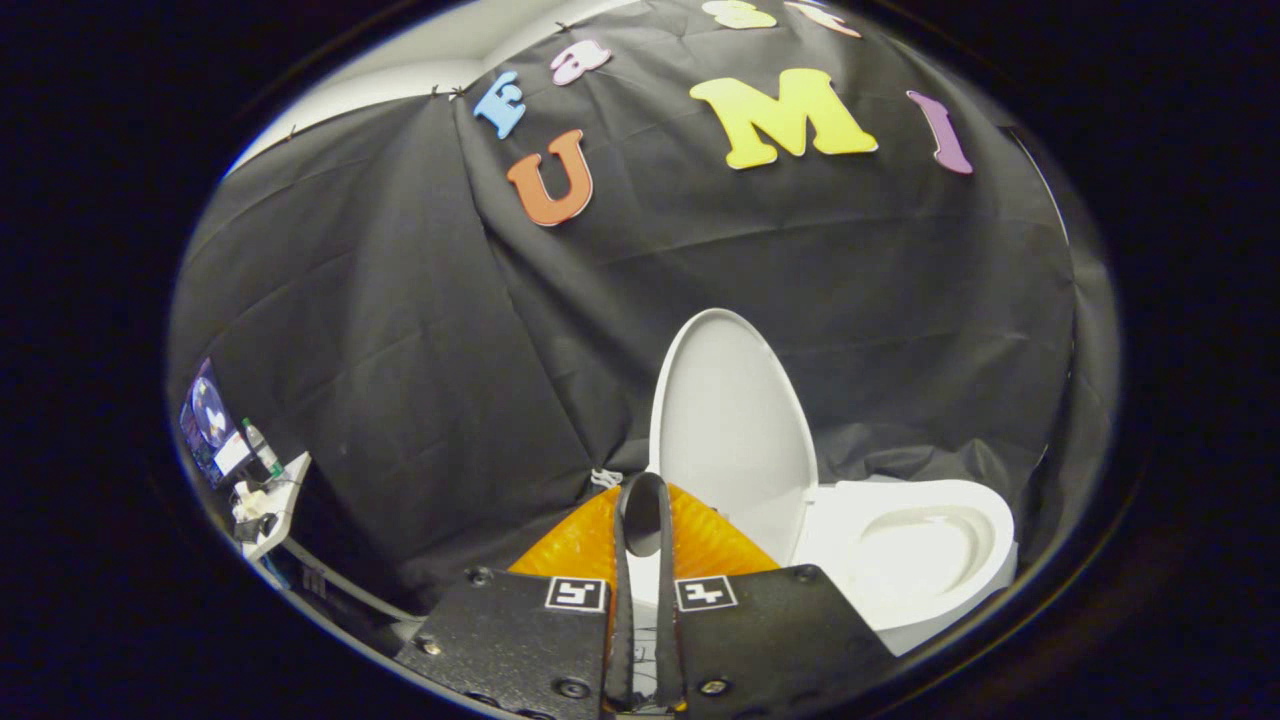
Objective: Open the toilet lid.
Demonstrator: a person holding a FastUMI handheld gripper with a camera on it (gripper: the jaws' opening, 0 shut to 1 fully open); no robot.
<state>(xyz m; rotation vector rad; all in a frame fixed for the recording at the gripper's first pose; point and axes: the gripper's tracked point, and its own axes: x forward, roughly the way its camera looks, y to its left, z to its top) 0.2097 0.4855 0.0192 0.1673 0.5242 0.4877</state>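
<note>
The white toilet lid (730, 420) stands raised, up off the bowl and leaning back toward the black cloth wall. Beside it the white seat and bowl (915, 555) lie uncovered, with the hollow of the bowl showing. My gripper (643, 487) is shut, its fingertips (628, 520) meeting just in front of the lid's lower edge near the hinge. Only a thin slit stays between the fingers further back, and nothing is held in it. I cannot tell whether the tips touch the lid.
The black cloth wall (420, 350) hangs close behind the toilet and wraps around both sides. Off to the left, a small white shelf (265, 510) carries a screen and a few small bottles.
</note>
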